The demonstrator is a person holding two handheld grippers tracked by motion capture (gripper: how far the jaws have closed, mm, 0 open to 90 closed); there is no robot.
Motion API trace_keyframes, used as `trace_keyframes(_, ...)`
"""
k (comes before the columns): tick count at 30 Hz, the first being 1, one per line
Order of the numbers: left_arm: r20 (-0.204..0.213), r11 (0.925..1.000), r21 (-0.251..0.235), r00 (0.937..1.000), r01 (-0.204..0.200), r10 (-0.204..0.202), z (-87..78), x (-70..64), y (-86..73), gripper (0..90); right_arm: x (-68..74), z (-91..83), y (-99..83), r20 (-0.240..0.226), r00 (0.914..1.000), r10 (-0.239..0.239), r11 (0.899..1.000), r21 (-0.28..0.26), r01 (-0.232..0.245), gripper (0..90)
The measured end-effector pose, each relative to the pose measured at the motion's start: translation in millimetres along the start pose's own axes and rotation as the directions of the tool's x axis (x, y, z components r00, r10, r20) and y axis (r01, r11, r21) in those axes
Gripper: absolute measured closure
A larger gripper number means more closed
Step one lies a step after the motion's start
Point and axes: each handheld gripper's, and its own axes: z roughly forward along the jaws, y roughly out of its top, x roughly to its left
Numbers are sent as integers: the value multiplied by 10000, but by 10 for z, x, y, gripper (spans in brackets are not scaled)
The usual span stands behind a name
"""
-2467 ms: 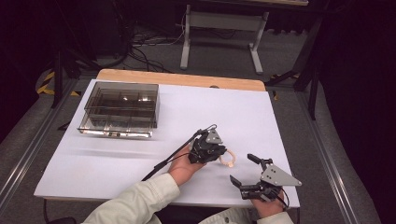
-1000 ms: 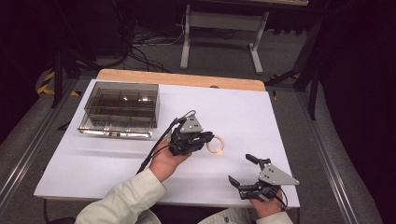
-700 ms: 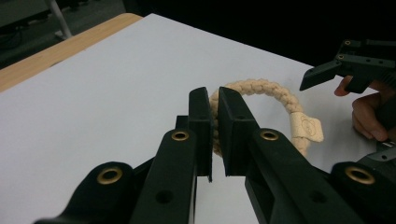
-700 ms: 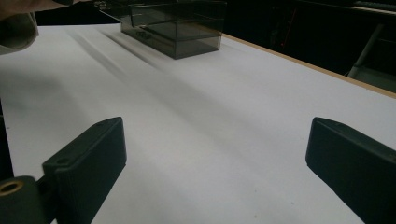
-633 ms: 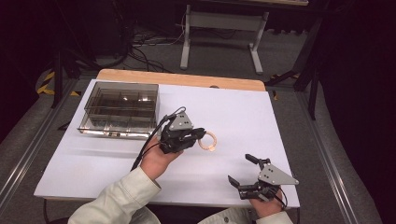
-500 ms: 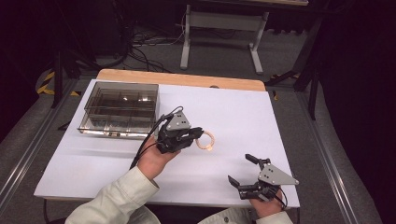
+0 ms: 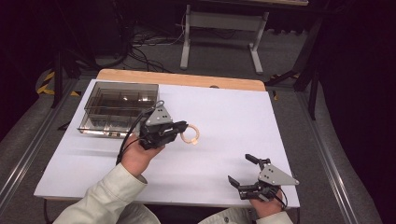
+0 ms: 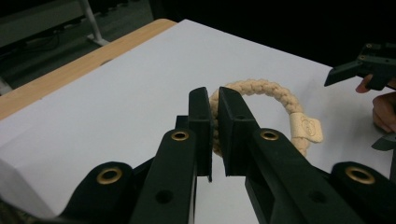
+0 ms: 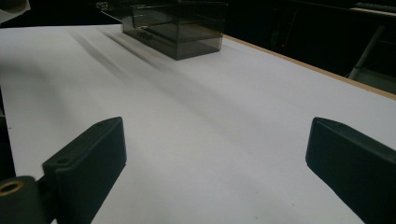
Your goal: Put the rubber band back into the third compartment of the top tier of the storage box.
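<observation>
Between left gripper (image 8: 213, 135) jaws, rope ring (image 8: 275, 100) — near side hidden, seemingly pinched

A braided cord ring (image 8: 261, 93), matt white table (image 7: 224, 116), smoky clear plastic box (image 7: 119, 107).

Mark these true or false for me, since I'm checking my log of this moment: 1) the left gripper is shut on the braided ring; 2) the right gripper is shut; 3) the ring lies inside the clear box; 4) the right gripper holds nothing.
1) True: the left gripper has its jaws closed on the braided ring.
2) False: the right gripper has its jaws wide apart.
3) False: the ring is outside the clear box, to the right of it, above the white table.
4) True: only bare table shows between its jaws.
</observation>
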Motion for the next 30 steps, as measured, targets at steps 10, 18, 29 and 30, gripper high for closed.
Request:
trace_keyframes(10, -399, 9999, 35, 9991, 167, -166, -149, 125, -33, 843, -3, -9, 0, -12, 10000, 23, 10000, 10, -23, 55)
trace_keyframes(18, -713, 9998, 99, 9974, 149, -142, -252, 199, -60, 841, 3, -12, 1, -7, 10000, 55, 10000, 7, -55, 55)
trace_keyframes(29, -1099, 9990, 164, 9931, 426, -406, -402, 369, -91, 841, 1, -14, 0, 3, 9999, 101, 9999, 0, -101, 55)
trace_keyframes(30, -1104, 9989, 211, 9931, 430, -404, -416, 389, -97, 841, 0, -14, 0, 24, 10000, 83, 10000, 22, -83, 55)
